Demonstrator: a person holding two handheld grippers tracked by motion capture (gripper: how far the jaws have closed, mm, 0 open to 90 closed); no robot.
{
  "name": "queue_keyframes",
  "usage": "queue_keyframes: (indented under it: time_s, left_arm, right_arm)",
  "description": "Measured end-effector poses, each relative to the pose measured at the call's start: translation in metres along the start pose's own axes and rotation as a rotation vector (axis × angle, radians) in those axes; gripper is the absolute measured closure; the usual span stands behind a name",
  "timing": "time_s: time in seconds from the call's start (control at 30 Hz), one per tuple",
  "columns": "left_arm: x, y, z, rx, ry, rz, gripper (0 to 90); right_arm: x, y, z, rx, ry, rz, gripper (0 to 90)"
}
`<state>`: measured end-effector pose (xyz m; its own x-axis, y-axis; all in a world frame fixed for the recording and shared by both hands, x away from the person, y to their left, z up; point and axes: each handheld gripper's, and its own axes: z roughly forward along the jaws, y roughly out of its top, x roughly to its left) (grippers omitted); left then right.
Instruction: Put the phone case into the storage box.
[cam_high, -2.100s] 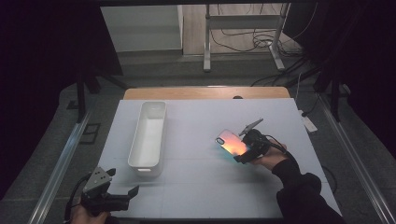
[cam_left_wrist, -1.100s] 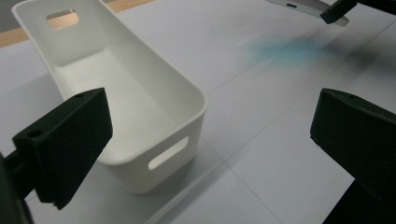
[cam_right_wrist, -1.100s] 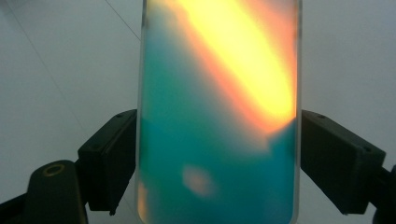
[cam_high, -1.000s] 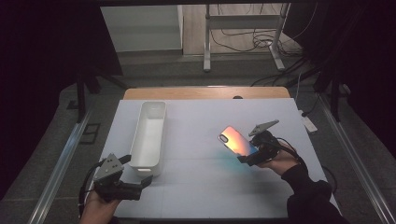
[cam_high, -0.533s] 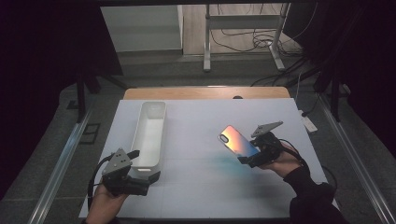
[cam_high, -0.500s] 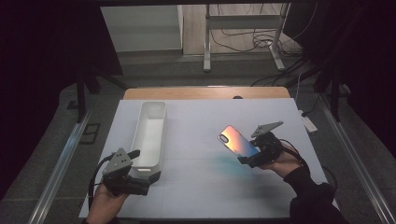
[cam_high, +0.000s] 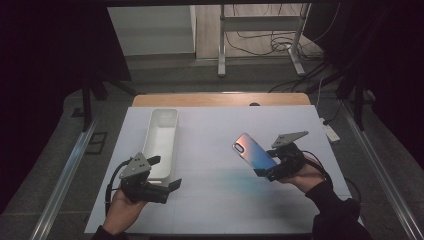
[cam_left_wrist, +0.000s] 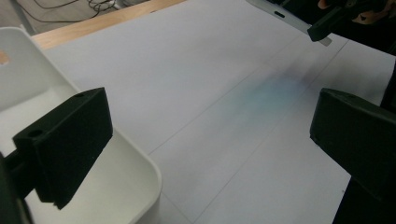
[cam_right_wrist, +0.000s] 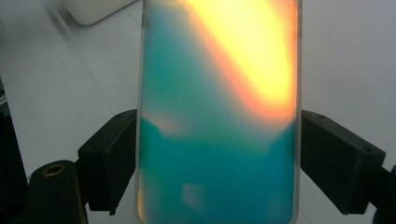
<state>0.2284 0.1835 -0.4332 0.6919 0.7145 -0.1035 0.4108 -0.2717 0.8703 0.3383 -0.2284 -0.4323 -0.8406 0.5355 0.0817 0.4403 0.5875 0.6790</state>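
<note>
High view had the right gripper (cam_high: 267, 171) over the white table (cam_high: 215, 200) on the right, its jaws clamped on the long edges of an iridescent phone case (cam_high: 254, 153), which was lifted off the surface and tilted up toward the far left. Right gripper view showed the case (cam_right_wrist: 217, 116) between both black pads, teal low down and orange-yellow higher. The left gripper (cam_high: 167, 175) hung at the near end of the white rectangular bin (cam_high: 162, 135), jaws spread wide with nothing gripped; in the left gripper view one jaw sat over the bin's corner (cam_left_wrist: 140, 163), the other over bare table.
</note>
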Motion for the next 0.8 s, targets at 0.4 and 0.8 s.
queue_keyframes:
  time_s: [0.4, 0.8]
  left_arm:
    - [-0.001, 0.014, 0.019, -0.018, -0.056, 0.009, 0.2]
    - [-0.003, 0.025, 0.035, -0.029, -0.104, 0.029, 0.2]
  right_arm:
    - [0.007, 0.002, -0.009, -0.069, 0.054, -0.001, 17.2]
    - [0.012, 0.002, -0.017, -0.133, 0.111, 0.005, 17.2]
